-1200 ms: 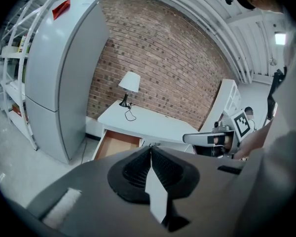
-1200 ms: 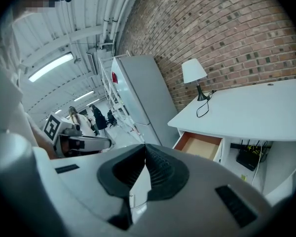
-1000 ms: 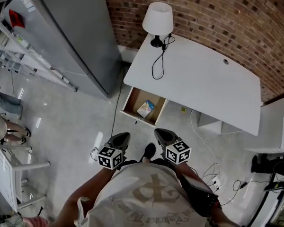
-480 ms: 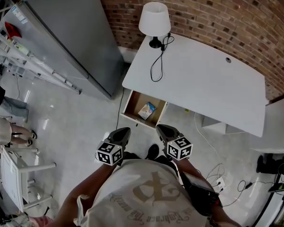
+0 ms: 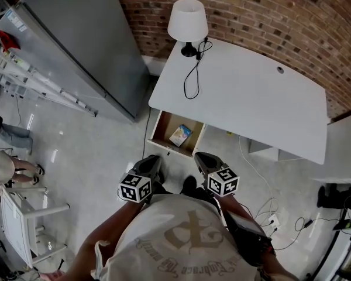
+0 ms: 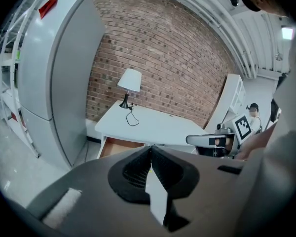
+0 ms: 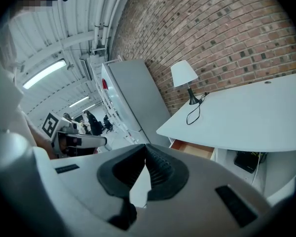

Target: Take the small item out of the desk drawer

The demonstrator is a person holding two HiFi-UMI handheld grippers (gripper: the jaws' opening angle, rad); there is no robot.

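Seen from the head view, a person holds two grippers side by side, both aimed forward and slightly down. The left gripper [image 5: 152, 160] and the right gripper [image 5: 199, 159] each carry a cube with square markers. Ahead of their tips and lower down, an open wooden drawer [image 5: 159, 126] juts from under a white surface [image 5: 251, 104].

Only the head view shows the small item [image 5: 180, 134]. It is a pale packet with some blue on it, lying flat on the drawer floor towards the side nearer the right gripper. Its long axis appears to run away from the grippers, slanted a little to the right and askew to the drawer's sides. Which end is its top cannot be told. Neither gripper touches it.

The two gripper views show only the drawer's brown inside beyond the jaws, not the packet. Each shows its own dark ribbed jaws pressed together with nothing between them. The left gripper view also catches the right gripper off to its right, and the right gripper view catches the left gripper off to its left.

Far ahead of both grippers, at the back of the surface, a white lamp [image 5: 188, 18] stands against a brick wall [image 5: 269, 16], with its black cord [image 5: 190, 81] trailing towards the grippers. A tall grey cabinet [image 5: 76, 40] stands ahead and left of the left gripper.
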